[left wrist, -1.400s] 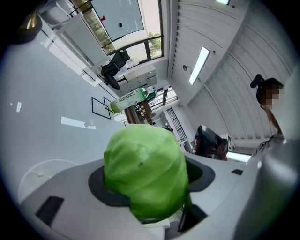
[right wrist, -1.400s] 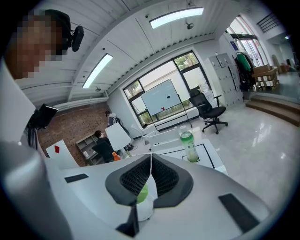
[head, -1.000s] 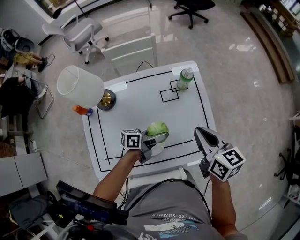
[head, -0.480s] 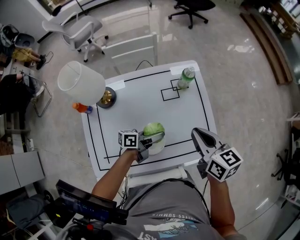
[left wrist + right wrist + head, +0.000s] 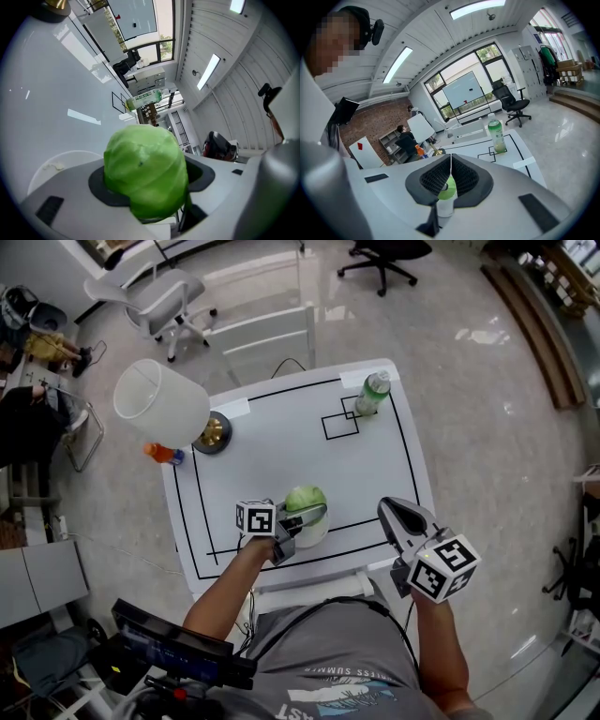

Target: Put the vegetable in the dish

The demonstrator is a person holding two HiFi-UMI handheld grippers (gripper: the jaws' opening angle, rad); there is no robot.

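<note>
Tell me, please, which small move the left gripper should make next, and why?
Probably lower the left gripper a little. It is shut on the cabbage, which sits right over the dish, so letting go from lower looks gentler.

From above, my left claw (image 5: 314,515) and the cabbage (image 5: 306,497) it grips cover most of the dish (image 5: 312,536); only a white edge shows. In that claw's own view the cabbage hides both pads, and the dish's rim disappears behind the near jaw. My right claw (image 5: 392,510), pressed shut, blocks the cabbage from its own view except for a green sliver. The lampshade (image 5: 159,404) covers part of the lamp's brass base (image 5: 214,438). The label on the green bottle (image 5: 372,395) is too small to read.
</note>
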